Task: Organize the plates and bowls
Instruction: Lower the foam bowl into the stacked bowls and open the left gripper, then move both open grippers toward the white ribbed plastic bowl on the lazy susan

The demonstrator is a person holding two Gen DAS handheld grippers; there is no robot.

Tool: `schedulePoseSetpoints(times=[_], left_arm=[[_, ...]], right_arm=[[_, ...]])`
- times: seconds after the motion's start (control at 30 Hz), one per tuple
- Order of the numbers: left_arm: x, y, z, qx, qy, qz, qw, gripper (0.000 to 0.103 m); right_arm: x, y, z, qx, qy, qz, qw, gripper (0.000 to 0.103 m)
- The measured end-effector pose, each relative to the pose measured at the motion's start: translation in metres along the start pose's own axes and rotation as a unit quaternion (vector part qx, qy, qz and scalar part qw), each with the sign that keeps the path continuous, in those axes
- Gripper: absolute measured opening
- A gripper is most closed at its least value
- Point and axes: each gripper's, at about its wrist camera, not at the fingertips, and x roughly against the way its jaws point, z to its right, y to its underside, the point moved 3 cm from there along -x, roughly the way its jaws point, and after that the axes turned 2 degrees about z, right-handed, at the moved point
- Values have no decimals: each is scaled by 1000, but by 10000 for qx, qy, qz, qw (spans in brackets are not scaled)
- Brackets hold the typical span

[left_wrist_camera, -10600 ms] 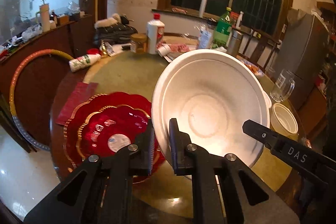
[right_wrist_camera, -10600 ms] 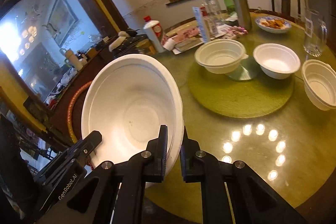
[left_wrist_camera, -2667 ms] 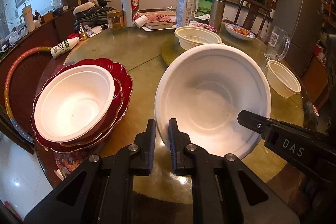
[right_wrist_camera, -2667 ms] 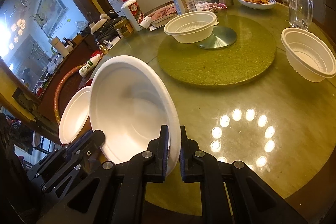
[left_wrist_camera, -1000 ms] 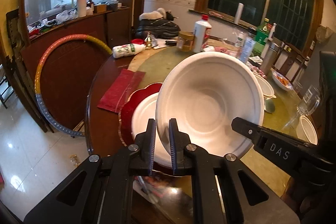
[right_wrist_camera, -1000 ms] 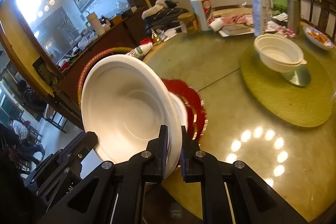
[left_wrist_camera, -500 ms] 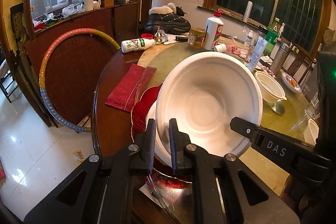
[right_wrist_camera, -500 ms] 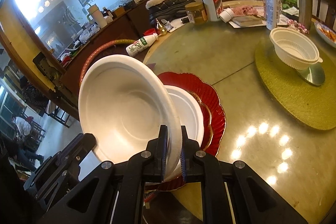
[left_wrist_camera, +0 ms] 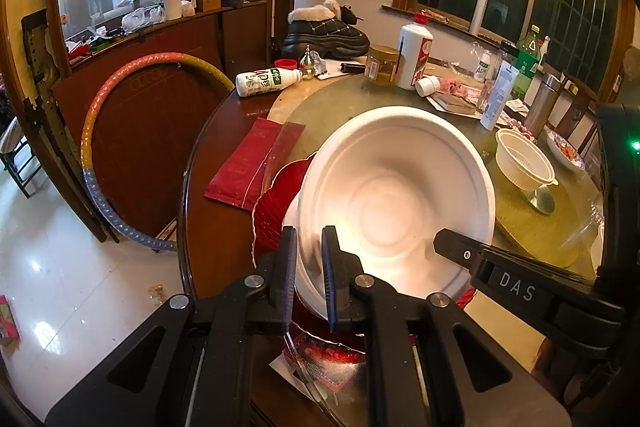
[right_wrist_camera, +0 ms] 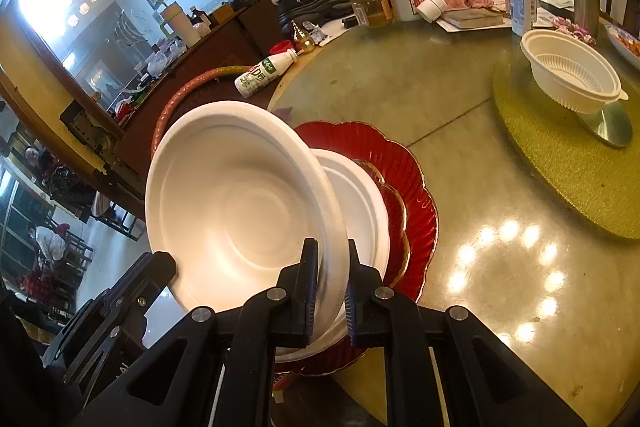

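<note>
Both grippers hold one large white bowl (left_wrist_camera: 394,203) by opposite rims. My left gripper (left_wrist_camera: 309,273) is shut on its near rim. My right gripper (right_wrist_camera: 328,285) is shut on the other rim of the same bowl (right_wrist_camera: 240,211). The bowl is tilted just above a second white bowl (right_wrist_camera: 360,199) that sits in stacked red scalloped plates (right_wrist_camera: 408,167) near the table's edge; the plates also show in the left wrist view (left_wrist_camera: 276,203). Whether the two bowls touch I cannot tell.
A cream ribbed bowl (right_wrist_camera: 572,71) sits on a green turntable mat (right_wrist_camera: 568,163). Bottles, a jar (left_wrist_camera: 382,65) and papers crowd the far side. A red packet (left_wrist_camera: 252,163) lies left of the plates. A hoop (left_wrist_camera: 116,131) leans on a cabinet beyond the table edge.
Both grippers have carried the white bowl lower and closer over the bowl in the red plates. The grip on both rims has not changed.
</note>
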Motion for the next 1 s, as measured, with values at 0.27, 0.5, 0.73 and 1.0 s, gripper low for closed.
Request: schedulePoseSetpoints(times=[0.27,0.5,0.73,1.0], left_arm=[[-5,1,-1,-17,-28,-41,10000,10],[-8,2,-2,-11,-26,-46,10000,10],[-10,1,-6,48,-42,-72,10000,10],[0,-6,-23,609,69,126,9980,26]], right_arm=[[-2,2,1,-17,34,-24,10000,12],[-2,3,-4,75,169,-4,9998,14],[0,3,-7,132,288,19,9995,15],[18,-1,0,-70,333,350,9988,41]])
